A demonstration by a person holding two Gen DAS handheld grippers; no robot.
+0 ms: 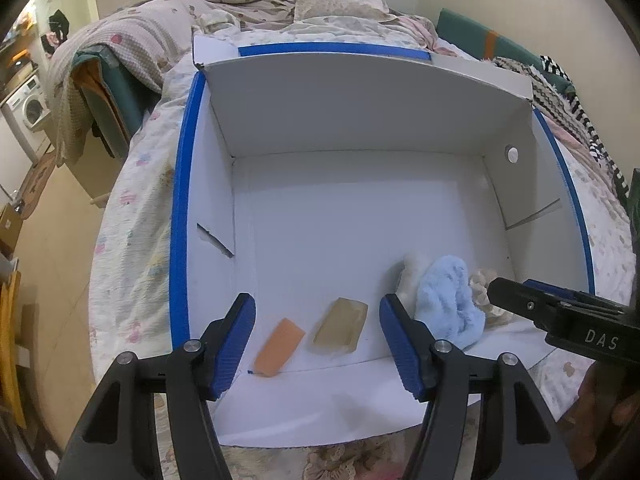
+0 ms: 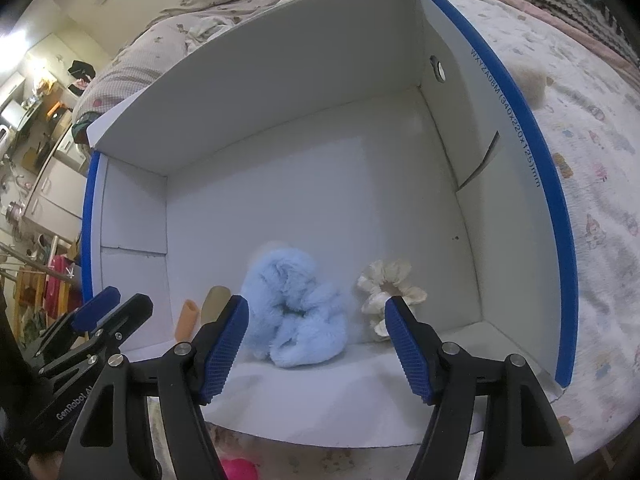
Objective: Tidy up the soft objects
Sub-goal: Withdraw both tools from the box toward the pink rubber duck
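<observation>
Bed with patterned quilt (image 1: 132, 280) bearing a white, blue-edged cardboard box (image 1: 360, 120). Near right inside lies a fluffy pale-blue scrunchie (image 2: 294, 308): light, compressible, best pinched across its bunched middle. Left gripper (image 1: 318, 338) and right gripper (image 2: 316, 340) hover with jaws apart, empty.

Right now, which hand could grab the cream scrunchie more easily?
The right hand-held gripper: it is open just above the cream scrunchie. The left one hangs over the sponges.

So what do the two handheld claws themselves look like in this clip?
Both match: the left claw and right claw have black angular linkage arms with silver pivot screws and blue ribbed pads. White lettering marks the bodies, "DAS" on the right one and "GenRobot.AI" on the left. No cables visible.
</observation>
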